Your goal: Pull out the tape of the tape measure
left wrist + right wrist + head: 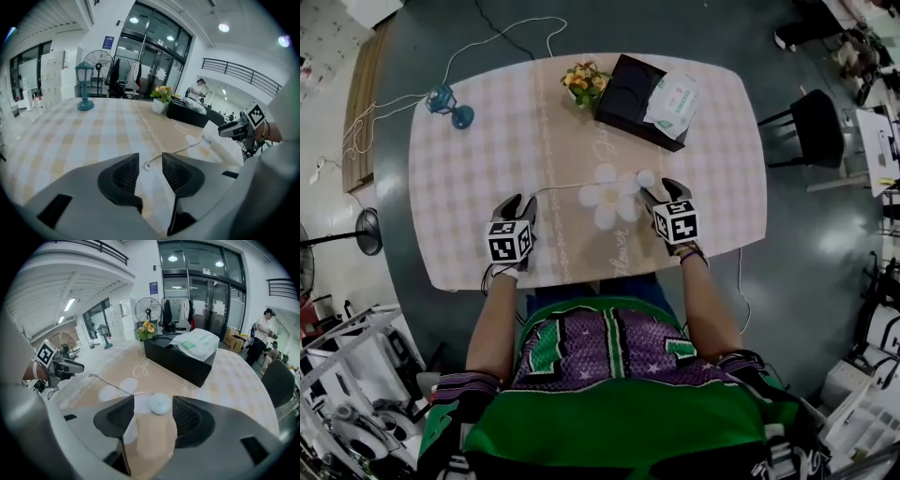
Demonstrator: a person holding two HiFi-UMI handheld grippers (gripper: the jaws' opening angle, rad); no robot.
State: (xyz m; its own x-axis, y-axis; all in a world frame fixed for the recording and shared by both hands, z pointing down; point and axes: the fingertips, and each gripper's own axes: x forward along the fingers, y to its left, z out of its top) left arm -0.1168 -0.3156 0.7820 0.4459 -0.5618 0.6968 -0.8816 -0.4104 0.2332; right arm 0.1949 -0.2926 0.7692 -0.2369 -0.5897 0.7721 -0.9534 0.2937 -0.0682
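One small round white tape measure case [160, 404] lies on the beige flower-printed strip of the checked counter [722, 141], near its middle. Its thin white tape [581, 185] runs left across the counter, ending in a little metal ring [147, 166]. The right claw [153, 409] hangs over the case with jaws spread wide, released, pads clear of it. The left claw [150, 163] is half open above the ring, gripping nothing. Farther off stand a black rectangular box [633, 98] topped with a white-green packet [673, 101], a small pot of orange flowers [583, 82] and, far left, a teal lantern-shaped lamp [450, 105].
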